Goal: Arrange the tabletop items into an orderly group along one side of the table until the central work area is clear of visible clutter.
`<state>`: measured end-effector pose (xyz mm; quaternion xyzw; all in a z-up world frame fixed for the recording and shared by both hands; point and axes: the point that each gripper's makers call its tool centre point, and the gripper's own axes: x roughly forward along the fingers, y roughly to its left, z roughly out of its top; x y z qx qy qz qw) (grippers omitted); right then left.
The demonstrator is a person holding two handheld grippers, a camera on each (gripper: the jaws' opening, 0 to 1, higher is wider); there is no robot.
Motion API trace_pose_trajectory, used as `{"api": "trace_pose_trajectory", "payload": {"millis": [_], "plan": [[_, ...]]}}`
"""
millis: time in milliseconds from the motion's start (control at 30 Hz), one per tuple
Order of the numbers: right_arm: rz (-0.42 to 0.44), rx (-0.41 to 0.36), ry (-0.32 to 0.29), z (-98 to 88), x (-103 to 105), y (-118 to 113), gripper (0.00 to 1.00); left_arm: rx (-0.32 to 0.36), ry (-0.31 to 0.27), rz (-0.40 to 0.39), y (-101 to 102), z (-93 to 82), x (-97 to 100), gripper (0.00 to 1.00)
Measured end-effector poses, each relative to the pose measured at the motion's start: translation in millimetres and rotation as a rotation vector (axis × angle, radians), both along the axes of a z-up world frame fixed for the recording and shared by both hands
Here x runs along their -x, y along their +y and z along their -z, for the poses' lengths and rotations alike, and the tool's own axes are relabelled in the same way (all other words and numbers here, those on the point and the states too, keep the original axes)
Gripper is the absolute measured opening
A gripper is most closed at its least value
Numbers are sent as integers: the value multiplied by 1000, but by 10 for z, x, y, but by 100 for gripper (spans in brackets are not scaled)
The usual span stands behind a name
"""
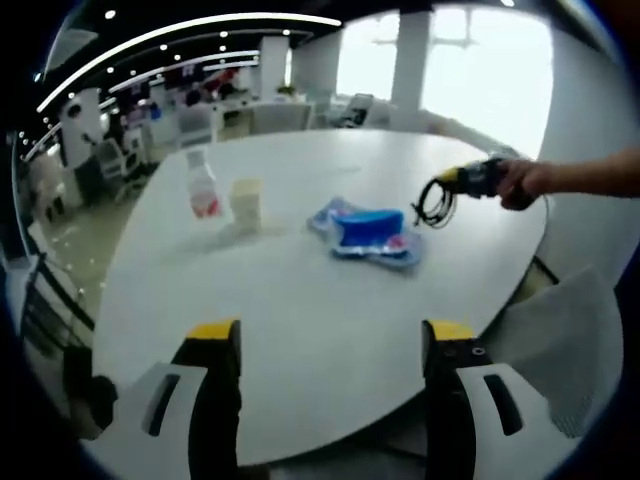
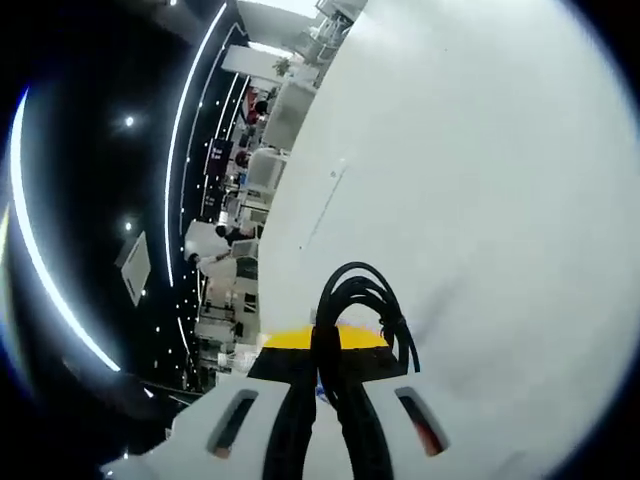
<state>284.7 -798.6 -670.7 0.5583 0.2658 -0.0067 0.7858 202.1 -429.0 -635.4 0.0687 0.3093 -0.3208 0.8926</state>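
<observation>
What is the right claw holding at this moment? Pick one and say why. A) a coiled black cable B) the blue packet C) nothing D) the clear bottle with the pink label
A: in the right gripper view the right claw is shut on the coiled black cable, whose loops stick out past its yellow tips; in the left gripper view the cable hangs from that claw above the table.
</observation>
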Motion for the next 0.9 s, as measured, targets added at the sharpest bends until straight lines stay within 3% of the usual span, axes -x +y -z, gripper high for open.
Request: {"api": "trace_pose_trajectory", "payload": {"millis": [400,633,900], "plan": [[34,-9,56,245,25,-96,4,-20,12,-4,25,38,9,70],[4,65,135,508,77,-134,5,-14,20,-5,29,39,18,70],[-38,130,173,638,77,-219,5,-42,24,-1,57,76,29,70]]}}
